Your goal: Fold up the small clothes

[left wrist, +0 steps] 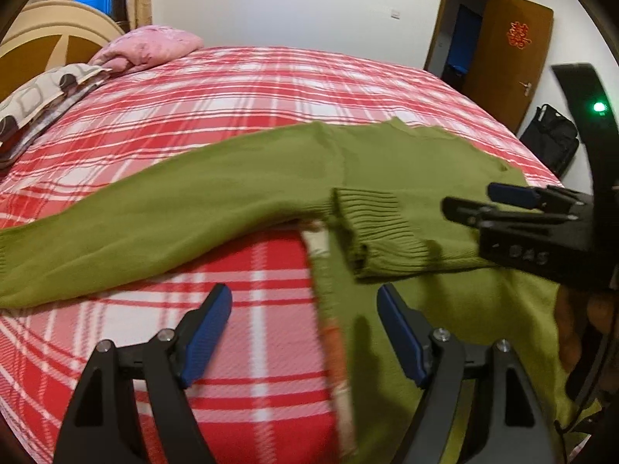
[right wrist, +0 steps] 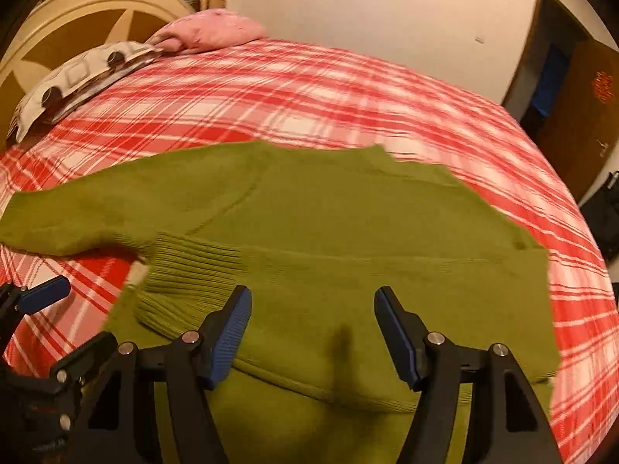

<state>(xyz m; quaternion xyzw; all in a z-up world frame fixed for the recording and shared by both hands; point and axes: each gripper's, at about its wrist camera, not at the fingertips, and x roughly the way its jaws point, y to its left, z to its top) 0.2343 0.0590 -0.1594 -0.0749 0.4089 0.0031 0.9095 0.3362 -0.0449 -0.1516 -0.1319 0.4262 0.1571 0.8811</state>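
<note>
Bedroom, red-and-white plaid bedspread [left wrist: 216,89] filling both views, white wall behind, brown door [left wrist: 506,58] standing open off to the far right of my tongs. Pink pillow [left wrist: 151,46] and a patterned pillow [left wrist: 46,89] sat far ahead-left of the tongs, against the round headboard [left wrist: 50,38]. Black bag [left wrist: 549,139] on the floor by the door.

Green sweater [left wrist: 406,162] lay flat on the bedspread, directly ahead of and under both tongs. One sleeve [left wrist: 135,212] stretched out well to the left of my left tongs. The other sleeve was folded across the body, its ribbed cuff [left wrist: 375,228] resting just ahead of the left tongs, between the two tools. I saw the same cuff [right wrist: 193,274] just ahead-left of the right tongs in the right view.

Left tongs [left wrist: 305,309] were released, jaws wide, nothing between the pads; left pad over bare bedspread, right pad over the sweater's edge. Right tongs [right wrist: 313,309] were also released, jaws apart over the sweater body, no fabric pinched that I could see. From the left view I saw the right tongs [left wrist: 479,201] off to the right, above the sweater, a green light [left wrist: 599,107] lit on its frame. Left tongs' blue fingertip [right wrist: 44,294] poked in at the left edge of the right view.

Both views were somewhat blurred.
</note>
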